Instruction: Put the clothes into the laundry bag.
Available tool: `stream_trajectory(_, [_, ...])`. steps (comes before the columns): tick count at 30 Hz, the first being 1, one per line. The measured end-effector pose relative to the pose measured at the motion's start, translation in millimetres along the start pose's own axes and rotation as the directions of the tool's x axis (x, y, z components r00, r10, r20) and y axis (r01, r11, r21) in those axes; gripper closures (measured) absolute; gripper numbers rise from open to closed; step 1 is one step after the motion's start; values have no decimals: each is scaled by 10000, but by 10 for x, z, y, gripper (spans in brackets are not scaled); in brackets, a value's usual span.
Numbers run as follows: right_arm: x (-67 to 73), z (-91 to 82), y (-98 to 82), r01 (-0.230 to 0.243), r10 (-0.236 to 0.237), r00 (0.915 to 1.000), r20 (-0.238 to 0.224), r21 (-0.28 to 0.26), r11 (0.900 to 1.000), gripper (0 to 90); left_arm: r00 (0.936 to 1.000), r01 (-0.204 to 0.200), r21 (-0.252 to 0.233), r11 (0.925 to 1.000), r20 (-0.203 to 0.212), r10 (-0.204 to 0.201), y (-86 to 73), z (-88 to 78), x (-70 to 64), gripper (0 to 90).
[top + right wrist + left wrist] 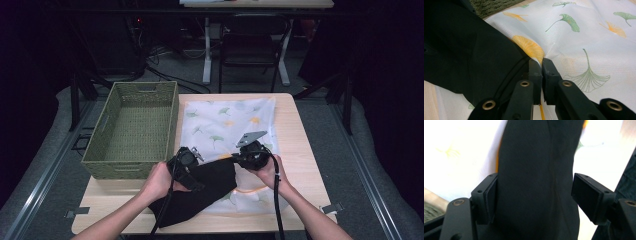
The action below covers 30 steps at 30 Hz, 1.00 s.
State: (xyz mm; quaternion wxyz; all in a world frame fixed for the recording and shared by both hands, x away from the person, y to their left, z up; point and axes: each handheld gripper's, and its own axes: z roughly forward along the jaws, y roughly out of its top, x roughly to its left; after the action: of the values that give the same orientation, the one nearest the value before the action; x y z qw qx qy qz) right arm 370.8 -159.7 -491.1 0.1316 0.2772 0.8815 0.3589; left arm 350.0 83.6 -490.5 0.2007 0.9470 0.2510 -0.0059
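Right gripper (541,62) first: its two black jaws are pinched tight together on a fold of the white mesh bag (599,45), right at the bag's edge where an orange ginkgo leaf is printed, and the fabric puckers up into the pinch. Just beside that grip, to the left in the right gripper view, the black garment (466,57) lies over the bag's edge. Over to the left gripper (534,195): the jaws stand apart, with the black garment running up between them; the left pad looks to be against the cloth, the right pad stands clear of it with a gap showing, so nothing is clamped here. From the high view, the left gripper (186,161) sits at the upper left corner of the black garment (200,192), the right gripper (251,152) at its upper right corner, a hand behind each, forearms coming in from the bottom. The garment lies partly on the bag's near left part and partly on the bare wooden table (300,150), reaching toward the near edge. The bag (225,122) lies flat in the middle of the table, ginkgo leaves in green and orange all over it. To its left, touching the table's left side, stands the green woven basket (115,110).
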Motion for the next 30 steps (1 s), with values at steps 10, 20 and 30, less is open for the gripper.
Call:
stream_trajectory(10, [7,7,5,-3,4,10000,0,-1,10000,872,9995,200,-144,9997,-233,-204,-163,225,69,621])
stream_trajectory(20, [46,-138,115,13,-15,10000,-25,-723,9974,873,9892,1271,-499,9906,-666,-1302,-13,47,35,697])
stream_trajectory(30, [73,-59,52,77,-82,9998,-158,-313,9995,872,9867,1417,-860,9862,-682,-1478,-5,177,94,366])
